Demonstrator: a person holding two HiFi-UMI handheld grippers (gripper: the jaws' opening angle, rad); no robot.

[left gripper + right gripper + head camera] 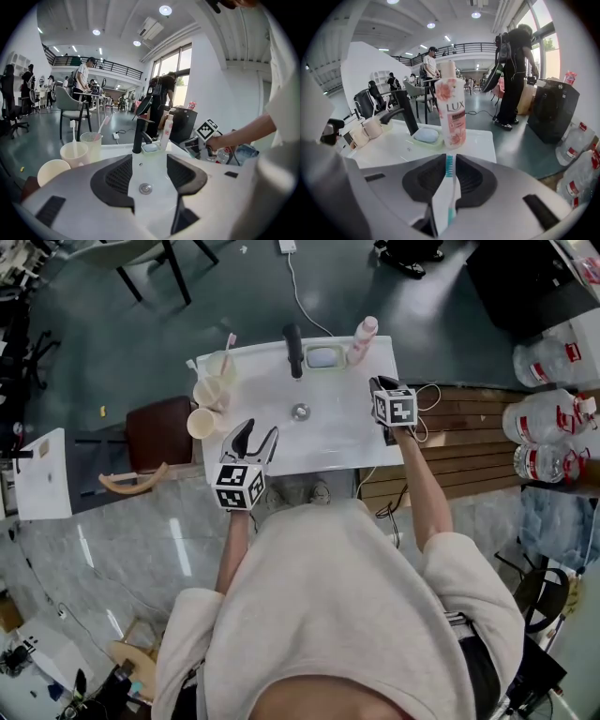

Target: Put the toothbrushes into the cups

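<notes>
Toothbrush with teal bristles is clamped in our right gripper, bristle end poking out front, at the sink's right edge near the pink bottle. Our left gripper hangs over the basin, jaws wide, nothing in them. Cups line the left edge; one seems to hold a pink brush.

A white washbasin serves as the support. Its drain is seen between the fingers of the left gripper, and a black faucet is mounted beyond them. Three cups are grouped to the left of those fingers. Beyond the fingers of the right gripper, a bottle is stood upright, with a soap dish just to its left.
</notes>
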